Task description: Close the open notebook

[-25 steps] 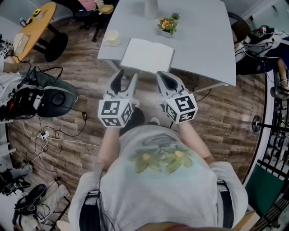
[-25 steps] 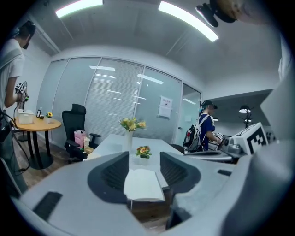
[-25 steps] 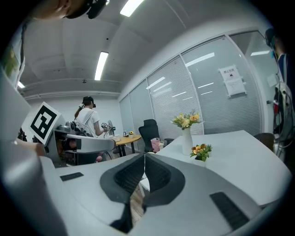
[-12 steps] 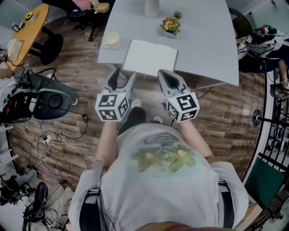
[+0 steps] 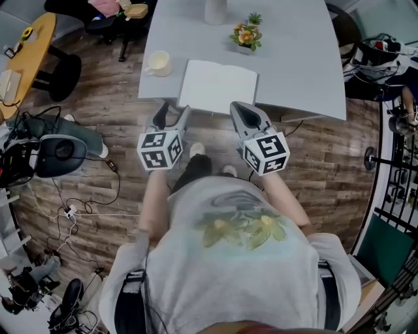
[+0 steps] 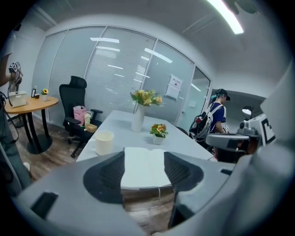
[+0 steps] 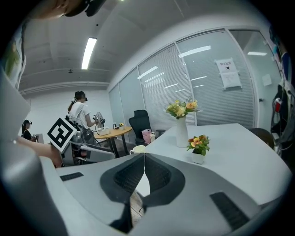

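As both hands hover just short of the table, the notebook lies wide open, white pages up, right at the near edge of the grey top. It sits between the cream cup off to its left and a bare stretch of table to its right. The little flower pot stands just behind it, and the white vase is further back.

Now the left gripper: its jaws have just been opening, and they stand as wide apart as they go. Nothing is between them! Its own view looks straight through the gap at the open pages beyond, with a strip of wood floor showing below the notebook's edge, so the pads are touching nothing. From the head view its tips point at the notebook's near left corner, close to it but apart from it.

Over to the right gripper. This one is closed up, the two tips meeting in a thin line in its own view, and it has hold of nothing. It points toward the notebook's near right corner, also short of the table edge and clear of the pages.

Both marker cubes face up toward the head camera, and the notebook is untouched.
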Demonstrator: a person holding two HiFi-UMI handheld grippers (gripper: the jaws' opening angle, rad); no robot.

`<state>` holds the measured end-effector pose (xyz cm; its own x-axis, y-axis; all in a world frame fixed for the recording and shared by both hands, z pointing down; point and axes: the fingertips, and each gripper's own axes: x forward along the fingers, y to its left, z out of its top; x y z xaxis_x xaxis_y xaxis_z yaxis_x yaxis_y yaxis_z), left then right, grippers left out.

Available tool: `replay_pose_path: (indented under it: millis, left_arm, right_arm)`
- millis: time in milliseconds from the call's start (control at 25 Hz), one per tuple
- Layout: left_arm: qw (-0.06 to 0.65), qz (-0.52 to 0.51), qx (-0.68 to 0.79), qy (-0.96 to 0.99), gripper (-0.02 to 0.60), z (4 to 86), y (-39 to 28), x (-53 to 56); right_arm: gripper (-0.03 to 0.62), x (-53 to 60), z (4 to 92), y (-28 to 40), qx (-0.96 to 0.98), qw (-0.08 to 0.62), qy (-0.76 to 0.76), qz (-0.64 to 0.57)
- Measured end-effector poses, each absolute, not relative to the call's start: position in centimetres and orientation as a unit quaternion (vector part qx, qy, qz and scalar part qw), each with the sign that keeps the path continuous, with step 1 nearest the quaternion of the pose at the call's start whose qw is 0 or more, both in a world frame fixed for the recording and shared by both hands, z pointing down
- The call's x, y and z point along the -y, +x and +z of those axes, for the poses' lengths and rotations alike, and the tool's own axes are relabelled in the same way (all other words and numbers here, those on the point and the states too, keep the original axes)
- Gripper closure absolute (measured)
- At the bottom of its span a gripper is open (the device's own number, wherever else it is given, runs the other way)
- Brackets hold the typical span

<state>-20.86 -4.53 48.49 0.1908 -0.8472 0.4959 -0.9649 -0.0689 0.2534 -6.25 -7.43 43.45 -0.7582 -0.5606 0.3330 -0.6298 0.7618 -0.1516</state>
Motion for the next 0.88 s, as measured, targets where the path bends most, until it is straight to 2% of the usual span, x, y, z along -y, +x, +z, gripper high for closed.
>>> replay_pose_path:
  millis: [280, 880]
  left_arm:
    - [0.332, 0.113, 0.602, 0.717, 0.333, 53.1, -22.4, 6.3]
    - [0.421, 0.181, 0.548, 0.700, 0.333, 63.0, -24.1, 8.7]
  right_arm:
    - [0.576, 8.5, 44.7, -7.2, 0.918, 0.147, 0.341, 0.140]
    - [0.576, 10.4, 46.7, -8.5, 0.894, 0.156, 0.389, 0.158]
